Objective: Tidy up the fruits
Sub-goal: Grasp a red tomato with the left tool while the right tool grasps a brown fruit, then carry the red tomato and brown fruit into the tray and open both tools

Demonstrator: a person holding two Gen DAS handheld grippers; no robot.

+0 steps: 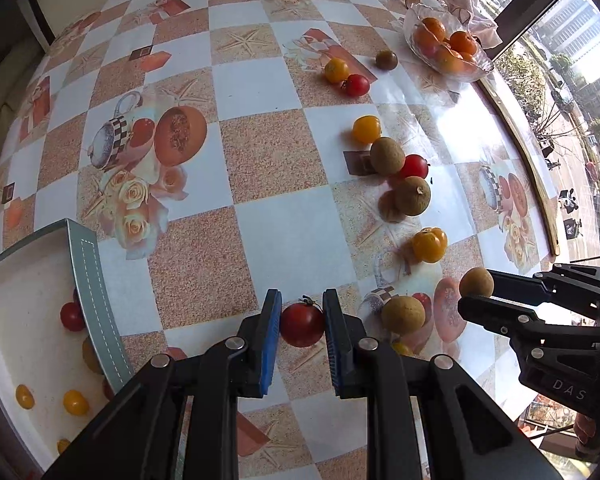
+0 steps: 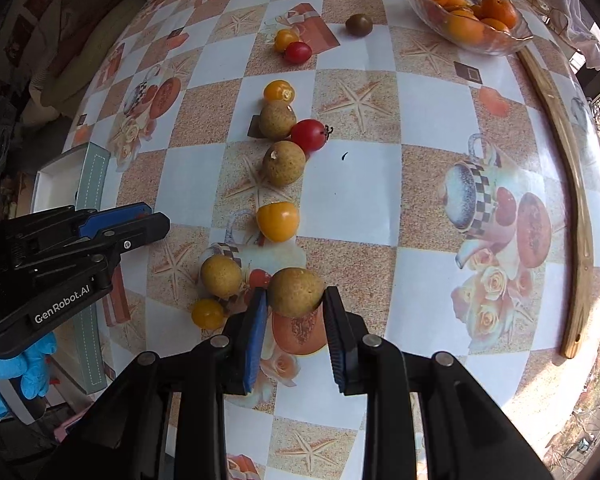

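- Blue-padded fingers of the left gripper pinch a red tomato, with both pads against its sides. The skin is smooth and the fruit soft, so too hard a squeeze could split it, and too light a one could let it roll out on the way over.
- The right gripper pinches a brown round fruit at its very fingertips. Whether it sits off the counter is hard to tell. A tip-only hold on a ball is poor, and a quick swing could pop it free.
- The grey-rimmed tray, already holding small red and yellow tomatoes, lies to the left. Its raised rim could catch the red tomato if it is carried too low.
- Both grippers work near each other above a crowded patch. A second brown fruit and a yellow tomato lie just beside the right fingers, and a nudge would set them rolling, perhaps off the edge.
- The glass bowl of oranges stands well apart, so the brown fruit would have a long carry if it is bound there.
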